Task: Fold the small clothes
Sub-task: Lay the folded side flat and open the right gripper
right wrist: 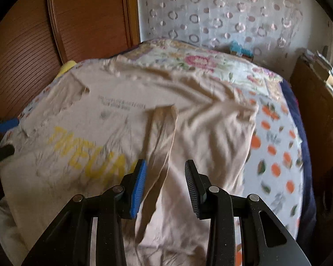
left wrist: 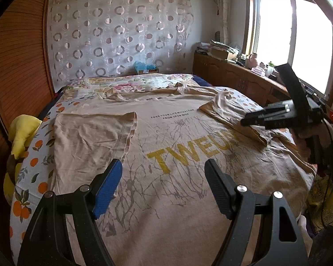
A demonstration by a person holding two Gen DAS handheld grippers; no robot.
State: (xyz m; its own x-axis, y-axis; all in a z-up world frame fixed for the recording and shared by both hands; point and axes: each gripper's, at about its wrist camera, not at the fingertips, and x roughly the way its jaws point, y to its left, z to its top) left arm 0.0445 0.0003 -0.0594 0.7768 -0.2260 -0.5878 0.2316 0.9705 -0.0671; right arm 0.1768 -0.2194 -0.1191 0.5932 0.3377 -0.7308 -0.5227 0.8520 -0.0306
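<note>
On the bed's orange-fruit printed white sheet (left wrist: 33, 166), a beige cotton T-shirt with yellow lettering (left wrist: 166, 133) lies spread flat, both short sleeves already turned in over its front. The right sleeve (right wrist: 211, 128) rests rumpled, its hem edge running between the parted jaws of the right gripper (right wrist: 165, 184), whose pads do not press it. The left gripper (left wrist: 163, 186) hangs above the shirt's lower front, jaws wide apart, holding nothing.
</note>
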